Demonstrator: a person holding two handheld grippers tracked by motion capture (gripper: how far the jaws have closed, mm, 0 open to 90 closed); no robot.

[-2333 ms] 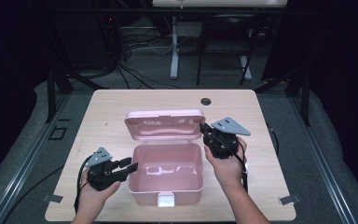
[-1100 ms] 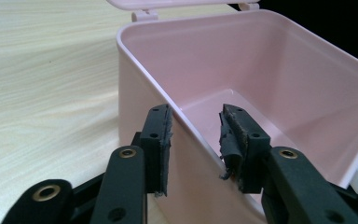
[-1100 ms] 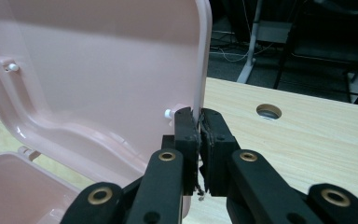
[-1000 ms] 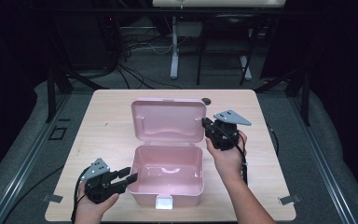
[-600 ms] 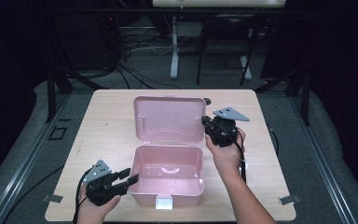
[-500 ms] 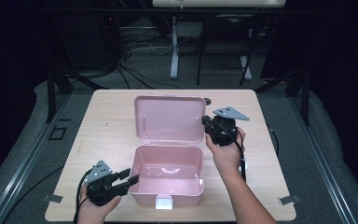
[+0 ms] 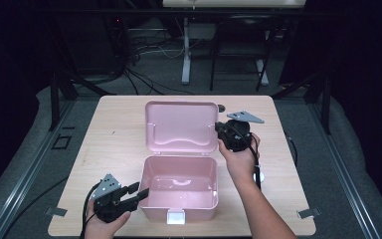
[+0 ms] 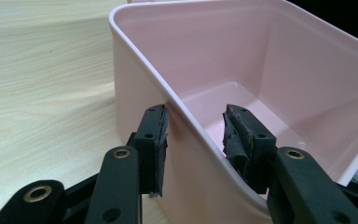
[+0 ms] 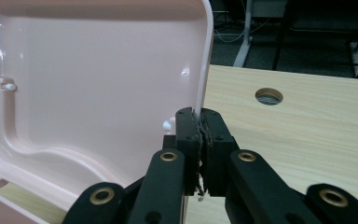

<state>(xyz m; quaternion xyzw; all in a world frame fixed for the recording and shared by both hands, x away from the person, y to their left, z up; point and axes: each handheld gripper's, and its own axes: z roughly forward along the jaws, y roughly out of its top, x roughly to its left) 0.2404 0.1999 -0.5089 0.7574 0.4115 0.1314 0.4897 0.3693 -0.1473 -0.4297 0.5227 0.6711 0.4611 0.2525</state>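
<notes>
A pink plastic box [image 7: 179, 186] stands on the light wooden table [image 7: 114, 134], near the table's front edge and about midway across it; its hinged lid [image 7: 181, 127] is raised and stands open behind the tub, inner face toward the person; the high view shows the tub's floor bare, with nothing lying in it; a pale latch tab [image 7: 175, 216] sits at the middle of the front wall.

The left hand-held gripper [image 7: 134, 193] is at the box's front left corner; in the left gripper view its jaws straddle the tub's rim [image 8: 177, 105], one pad outside the wall and the other inside the tub; the outer pad lies at or just beside the wall and the inner pad stands off it, so the jaws are parted and not clamped on the rim.

The right hand-held gripper [image 7: 218, 127] is at the lid's right edge; in the right gripper view its jaws are pressed together on the thin rim of the lid [image 9: 204, 70], pads tight on either side of it; the lid's inner face shows a moulded ridge and small pegs, and holds nothing.

A round hole [image 9: 269, 96] in the table shows beyond the lid to the right; each gripper's cable trails back along the person's forearm; the floor around the table is dark, with cables and stands behind.
</notes>
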